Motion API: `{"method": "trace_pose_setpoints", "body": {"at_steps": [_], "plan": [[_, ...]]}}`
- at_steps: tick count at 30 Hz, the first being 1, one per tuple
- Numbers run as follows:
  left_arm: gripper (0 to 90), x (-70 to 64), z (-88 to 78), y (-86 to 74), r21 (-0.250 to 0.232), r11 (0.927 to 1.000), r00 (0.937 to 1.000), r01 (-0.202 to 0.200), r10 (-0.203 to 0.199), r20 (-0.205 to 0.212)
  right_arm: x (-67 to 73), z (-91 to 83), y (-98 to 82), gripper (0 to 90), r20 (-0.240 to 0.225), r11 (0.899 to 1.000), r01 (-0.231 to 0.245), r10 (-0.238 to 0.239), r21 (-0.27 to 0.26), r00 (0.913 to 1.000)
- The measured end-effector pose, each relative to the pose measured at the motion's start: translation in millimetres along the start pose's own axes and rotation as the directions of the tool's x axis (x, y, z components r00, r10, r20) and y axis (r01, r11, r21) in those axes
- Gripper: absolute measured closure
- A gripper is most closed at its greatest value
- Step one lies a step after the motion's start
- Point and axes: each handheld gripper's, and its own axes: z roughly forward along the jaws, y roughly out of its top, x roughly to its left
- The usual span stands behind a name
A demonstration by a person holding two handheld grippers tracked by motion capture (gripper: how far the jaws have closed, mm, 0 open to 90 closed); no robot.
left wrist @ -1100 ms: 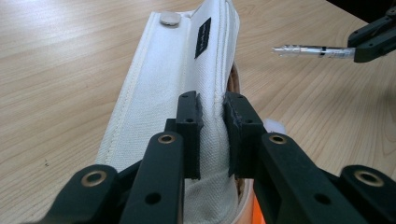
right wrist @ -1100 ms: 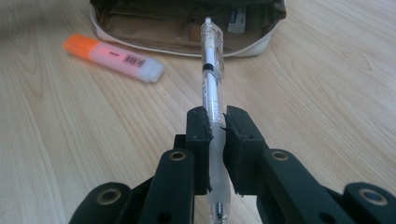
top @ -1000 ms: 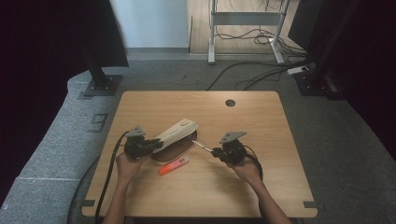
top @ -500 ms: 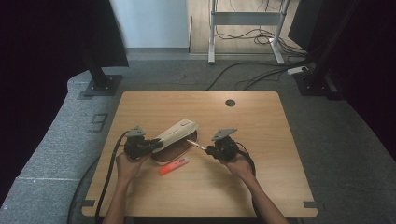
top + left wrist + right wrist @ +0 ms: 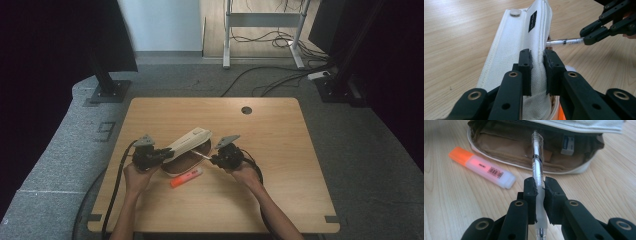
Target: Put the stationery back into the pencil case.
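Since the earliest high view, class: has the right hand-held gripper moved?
Yes. The right hand-held gripper, shut on the pen, has moved left across the table, closer to the pencil case, judged against the table's round hole.

The pencil case (image 5: 579, 168) has a cream-white woven flap (image 5: 516, 42) bearing a small black label (image 5: 532, 18) and a tan-brown lining. The pen (image 5: 537, 157) is clear with a black band. The highlighter (image 5: 481, 167) is frosted pink with an orange cap and a black barcode. Both grippers are black; the table (image 5: 280, 130) is pale wood grain.
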Motion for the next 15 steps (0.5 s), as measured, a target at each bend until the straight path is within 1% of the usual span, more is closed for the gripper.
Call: {"method": "trace_pose_setpoints", "body": {"at_steps": [1,3,8,10,13,14,15], "plan": [[77.3,-0.1,0.0,0.0,0.0,1.0,1.0,0.0,0.0,0.0,1.5,4.3,3.0,78.6,-0.003,1.0,0.005,-0.005,0.007,1.0],[77.4,-0.2,-0.1,0.0,-0.001,1.0,1.0,0.0,0.0,0.001,2.0,5.9,4.2,78.7,-0.005,1.0,0.009,-0.009,0.011,0.9999],[77.3,0.2,-0.1,0.0,-0.002,1.0,1.0,0.001,-0.001,0.004,6.1,18.0,14.2,78.6,-0.002,0.999,0.032,-0.032,0.026,0.9995],[77.3,0.2,-0.1,0.0,-0.003,1.0,1.0,0.001,-0.001,0.004,6.0,19.4,15.6,78.6,-0.003,0.999,0.037,-0.037,0.026,0.9993],[77.3,0.2,-0.2,0.0,-0.004,1.0,1.0,0.001,-0.001,0.006,7.5,25.7,21.6,78.6,-0.003,0.999,0.044,-0.044,0.028,0.999],[77.3,0.1,-0.2,0.1,-0.004,1.0,1.0,0.001,-0.001,0.007,8.8,29.9,25.1,78.6,-0.008,0.998,0.055,-0.055,0.03,0.9985],[77.3,0.1,-0.2,0.1,-0.004,1.0,1.0,0.001,-0.001,0.007,8.8,29.9,25.1,78.6,-0.008,0.998,0.055,-0.055,0.03,0.9985]]}}
